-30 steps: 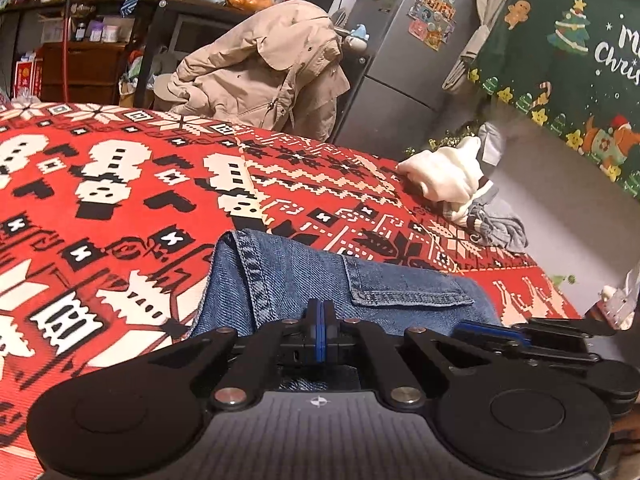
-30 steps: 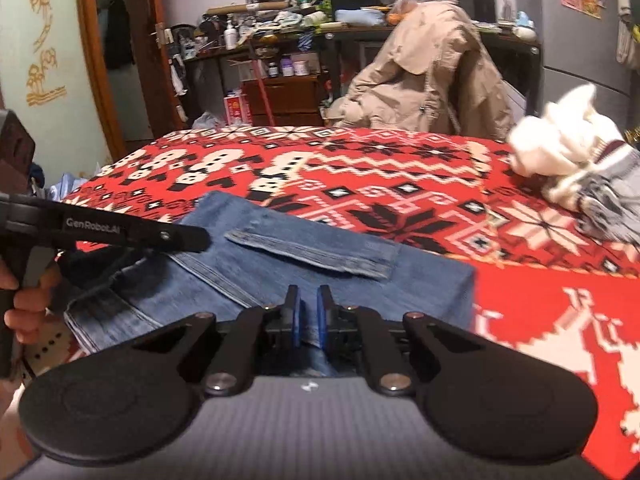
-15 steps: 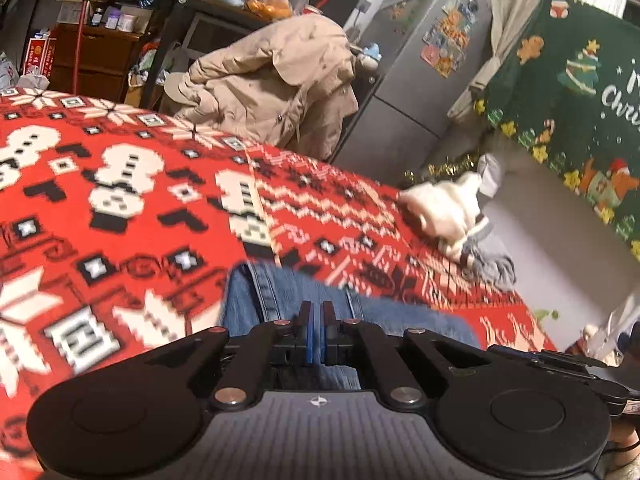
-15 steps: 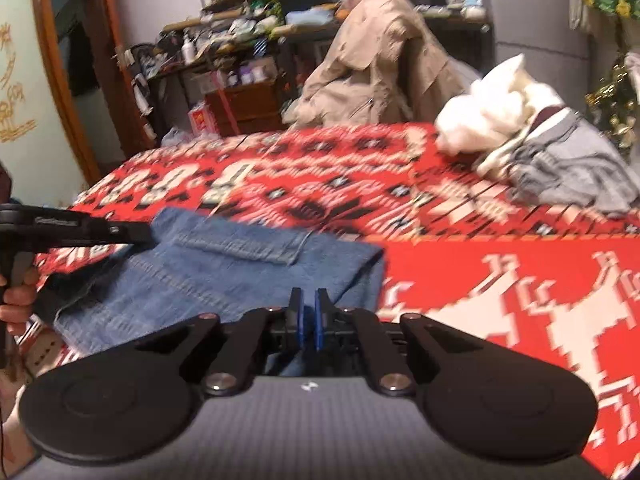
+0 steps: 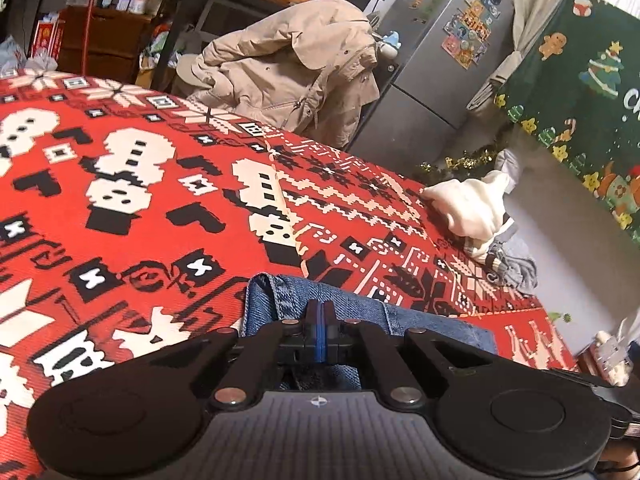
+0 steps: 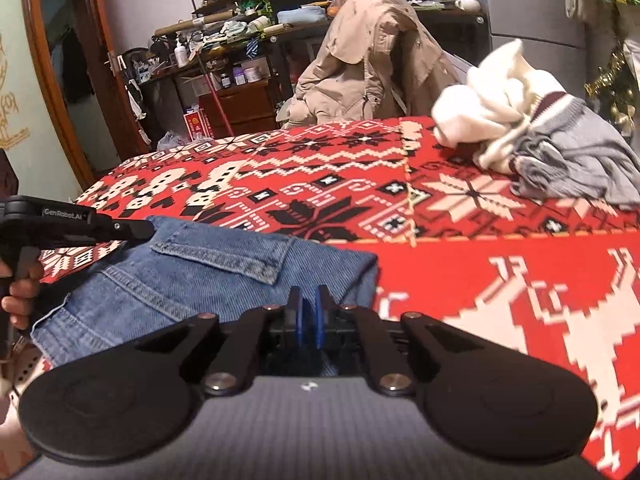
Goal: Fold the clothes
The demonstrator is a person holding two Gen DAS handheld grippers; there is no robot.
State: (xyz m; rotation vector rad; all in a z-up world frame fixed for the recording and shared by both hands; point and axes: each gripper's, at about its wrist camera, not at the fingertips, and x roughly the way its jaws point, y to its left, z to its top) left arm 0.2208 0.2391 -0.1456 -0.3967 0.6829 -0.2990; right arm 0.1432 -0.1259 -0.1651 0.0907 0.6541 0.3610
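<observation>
Both the left claw (image 5: 319, 322) and right claw (image 6: 308, 316) pinch shut on the near edge of the blue denim jeans (image 6: 208, 276) lying on the red patterned surface (image 6: 480, 280), well short of the white-and-grey clothes heap (image 6: 532, 136); mid-fold, apparently; next, carry that edge over evenly.

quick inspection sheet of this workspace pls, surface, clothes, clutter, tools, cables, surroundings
surface: red patterned blanket, flat.
job's things: blue jeans at the near edge, partly folded, pocket flap up.
clutter: white garment and grey garment heaped at the far right corner.
grippers: left tool shut on the jeans; right tool shut on the jeans, its jaws just closed further.
cables: nothing seen.
surroundings: beige coat draped behind the blanket, grey fridge, crowded shelves, green Christmas hanging.
</observation>
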